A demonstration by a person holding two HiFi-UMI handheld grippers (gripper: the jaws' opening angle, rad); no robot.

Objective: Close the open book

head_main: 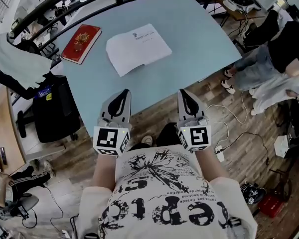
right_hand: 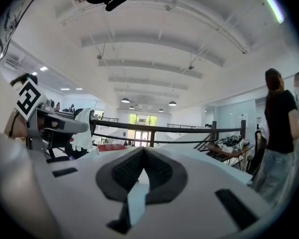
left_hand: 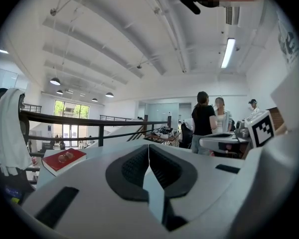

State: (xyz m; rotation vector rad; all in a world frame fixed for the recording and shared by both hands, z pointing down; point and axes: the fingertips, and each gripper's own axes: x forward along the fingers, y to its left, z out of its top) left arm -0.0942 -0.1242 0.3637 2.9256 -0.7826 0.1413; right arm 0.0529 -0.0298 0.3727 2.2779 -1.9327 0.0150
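Note:
A white book (head_main: 138, 49) lies flat on the light blue table (head_main: 189, 39), with small print on its upper face. A red book (head_main: 81, 43) lies closed to its left, and also shows in the left gripper view as the red book (left_hand: 64, 159) and far off in the right gripper view as the red book (right_hand: 111, 147). My left gripper (head_main: 125, 92) and right gripper (head_main: 182, 92) hover side by side over the table's near edge, short of the white book. The left gripper (left_hand: 149, 151) and the right gripper (right_hand: 143, 153) both have their jaws pressed together with nothing between them.
A black office chair (head_main: 55, 108) stands left of the table, with a white cloth (head_main: 17, 61) draped nearby. A dark railing (left_hand: 89, 121) runs behind the table. People (head_main: 284, 49) stand at the right. Cables and a power strip (head_main: 220, 153) lie on the wooden floor.

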